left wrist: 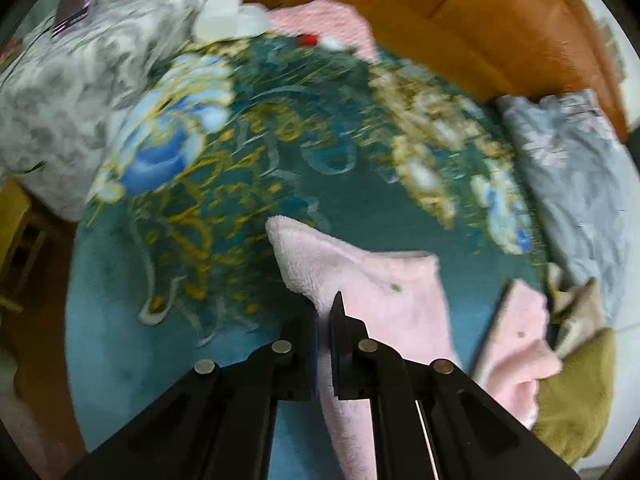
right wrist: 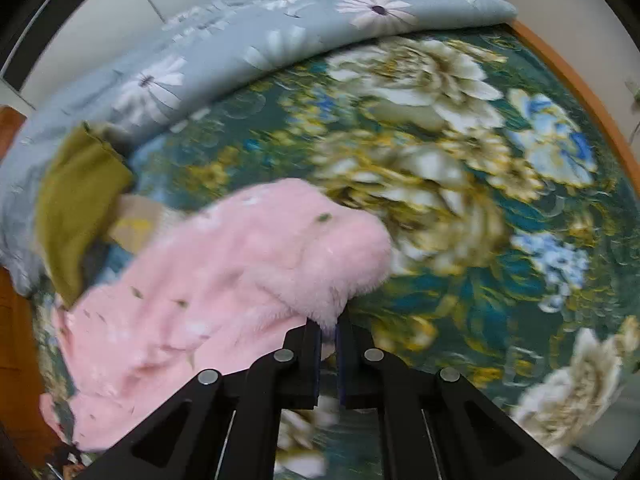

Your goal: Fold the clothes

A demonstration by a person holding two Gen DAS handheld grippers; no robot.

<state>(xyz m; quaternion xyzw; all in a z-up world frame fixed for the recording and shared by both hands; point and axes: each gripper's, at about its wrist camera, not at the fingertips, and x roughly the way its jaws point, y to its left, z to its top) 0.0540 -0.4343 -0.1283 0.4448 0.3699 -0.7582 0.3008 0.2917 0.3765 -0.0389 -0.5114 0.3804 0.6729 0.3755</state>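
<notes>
Black left gripper (left wrist: 325,312) and right gripper (right wrist: 328,326), each clamped on the pink fleece garment (right wrist: 224,264), which hangs over the bed. Beneath, a teal floral blanket (right wrist: 460,184); beside it an olive cloth (right wrist: 76,196); farther off, a grey-blue floral quilt (right wrist: 248,28) and an orange wooden headboard (left wrist: 460,12).

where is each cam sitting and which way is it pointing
Left wrist: on the left gripper, looking along its fingers across the teal floral blanket to an orange headboard.
Right wrist: on the right gripper, facing the grey floral quilt.
Shared: pink fleece garment, blanket, quilt, olive cloth.
</notes>
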